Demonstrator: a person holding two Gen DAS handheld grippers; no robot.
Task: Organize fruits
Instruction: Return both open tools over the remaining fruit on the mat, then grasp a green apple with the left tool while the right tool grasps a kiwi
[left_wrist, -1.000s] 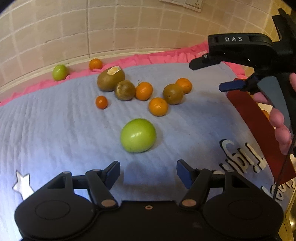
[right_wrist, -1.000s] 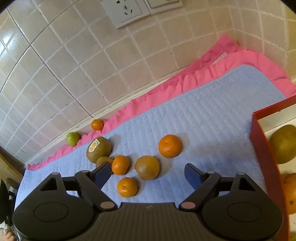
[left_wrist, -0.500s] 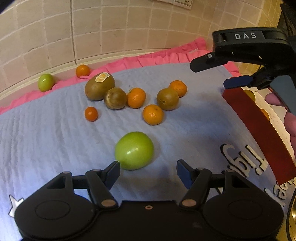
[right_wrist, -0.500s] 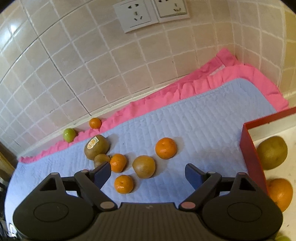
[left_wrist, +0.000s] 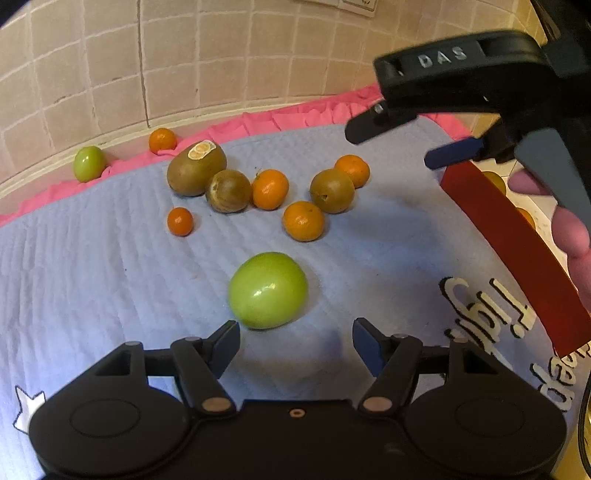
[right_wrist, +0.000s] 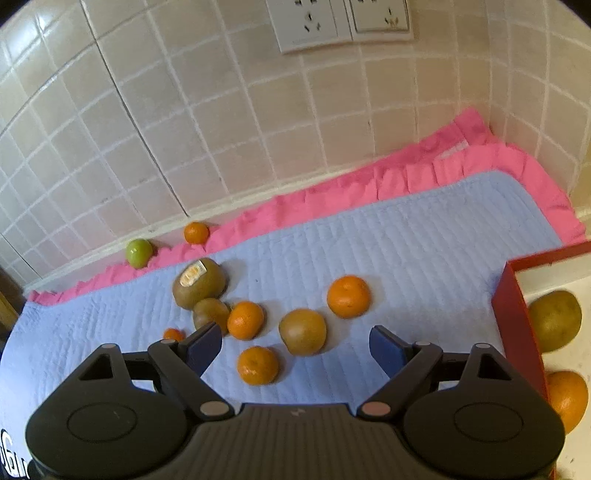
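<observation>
Two black handheld grippers are over a pale blue quilted mat (left_wrist: 92, 266) with a pink frilled border, laid against a beige tiled wall (right_wrist: 184, 110). The left gripper (left_wrist: 295, 341) has its blue-padded jaws apart and empty, with a large green round fruit (left_wrist: 268, 290) lying on the mat just ahead of the gap between them. The right gripper (right_wrist: 295, 341) also has its jaws apart, with nothing between them.

Loose fruit on the mat, counted from the left wrist view: two green fruits, the large one and a small green one (left_wrist: 89, 163) at the pink border; three brown kiwis, namely a large one with a sticker (left_wrist: 196, 168), a middle one (left_wrist: 228, 191) touching it, and a third (left_wrist: 331, 191) to the right; five orange mandarins, one at the border (left_wrist: 162, 139), a small one (left_wrist: 180, 221), one beside the middle kiwi (left_wrist: 270, 189), one in front (left_wrist: 303, 220), and one behind the third kiwi (left_wrist: 352, 170).

To the right stands a red-walled box (right_wrist: 517, 325). In the right wrist view it holds one brown kiwi (right_wrist: 554, 319) and what looks like one orange mandarin (right_wrist: 567, 400), partly cut off at the frame edge.

A hand (left_wrist: 572, 236) grips the right gripper's handle in the left wrist view.
</observation>
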